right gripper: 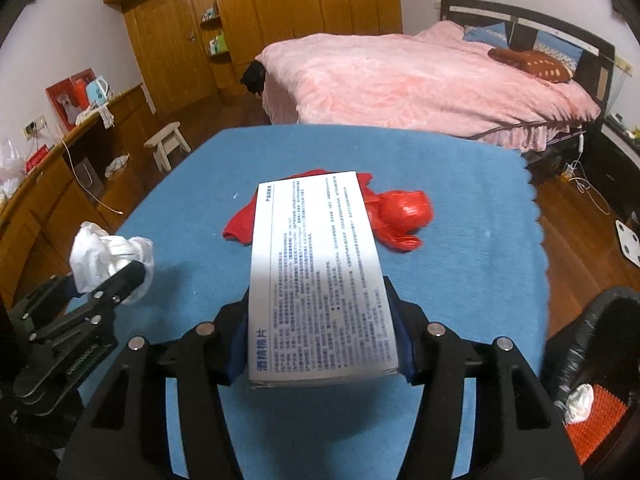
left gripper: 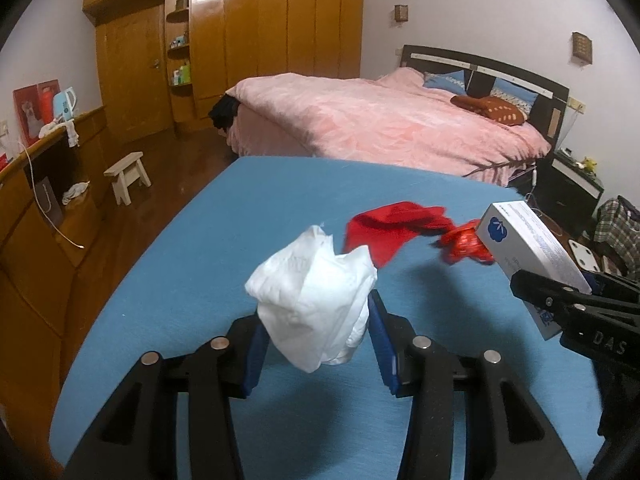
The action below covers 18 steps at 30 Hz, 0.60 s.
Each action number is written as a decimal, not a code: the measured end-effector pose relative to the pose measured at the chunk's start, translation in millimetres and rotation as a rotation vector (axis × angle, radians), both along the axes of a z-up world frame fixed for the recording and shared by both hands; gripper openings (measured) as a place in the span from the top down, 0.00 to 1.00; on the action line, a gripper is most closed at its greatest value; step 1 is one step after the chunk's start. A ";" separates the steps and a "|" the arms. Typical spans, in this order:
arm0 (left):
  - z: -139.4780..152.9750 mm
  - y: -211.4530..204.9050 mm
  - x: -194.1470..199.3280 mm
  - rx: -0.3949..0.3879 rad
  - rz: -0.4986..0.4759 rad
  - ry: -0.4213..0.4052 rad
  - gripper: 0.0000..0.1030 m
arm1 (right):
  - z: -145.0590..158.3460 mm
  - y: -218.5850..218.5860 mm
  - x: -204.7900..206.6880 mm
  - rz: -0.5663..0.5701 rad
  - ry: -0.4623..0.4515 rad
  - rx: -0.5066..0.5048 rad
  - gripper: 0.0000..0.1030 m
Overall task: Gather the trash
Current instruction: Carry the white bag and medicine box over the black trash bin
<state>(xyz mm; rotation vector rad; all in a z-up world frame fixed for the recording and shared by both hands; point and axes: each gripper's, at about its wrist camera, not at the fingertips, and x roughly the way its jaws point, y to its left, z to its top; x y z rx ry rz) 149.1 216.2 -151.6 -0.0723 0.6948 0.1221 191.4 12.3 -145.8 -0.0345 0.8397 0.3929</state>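
My left gripper (left gripper: 316, 316) is shut on a crumpled white tissue (left gripper: 316, 296), held just above the blue table (left gripper: 200, 280). In the right wrist view the same tissue (right gripper: 100, 256) shows at the left, in the left gripper (right gripper: 100, 284). My right gripper (right gripper: 320, 316) is shut on a white box with blue print (right gripper: 320, 276), its blue pads pressing both long sides. That box (left gripper: 532, 248) appears at the right of the left wrist view. A red cloth (left gripper: 396, 228) and a crumpled red plastic bag (right gripper: 404, 216) lie on the table beyond.
A black bin (right gripper: 600, 360) with a tissue and an orange item inside stands at the table's right. A bed with a pink cover (left gripper: 380, 120), a small wooden stool (left gripper: 128, 176), wooden wardrobes (left gripper: 240, 40) and a side counter (left gripper: 36, 184) surround the table.
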 end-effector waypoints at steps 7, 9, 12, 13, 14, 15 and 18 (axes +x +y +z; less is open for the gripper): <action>22.4 -28.5 -10.2 -0.005 -0.041 -0.030 0.55 | 23.6 -32.9 -24.9 -0.031 -0.032 0.026 0.46; 28.2 -37.4 -14.1 -0.006 -0.055 -0.039 0.55 | 31.6 -42.7 -34.0 -0.039 -0.044 0.034 0.46; 37.3 -52.8 -21.1 -0.005 -0.080 -0.053 0.55 | 40.5 -55.1 -45.5 -0.049 -0.055 0.042 0.46; 39.8 -57.7 -22.6 -0.005 -0.088 -0.057 0.55 | 43.4 -59.5 -49.0 -0.052 -0.059 0.044 0.46; 42.2 -61.7 -23.7 -0.006 -0.094 -0.061 0.55 | 47.0 -65.0 -53.8 -0.058 -0.066 0.046 0.46; 45.5 -67.6 -26.0 -0.008 -0.104 -0.065 0.55 | 50.1 -70.7 -58.1 -0.064 -0.071 0.049 0.46; 54.5 -85.3 -32.4 -0.009 -0.138 -0.079 0.55 | 60.4 -86.8 -70.2 -0.084 -0.094 0.059 0.46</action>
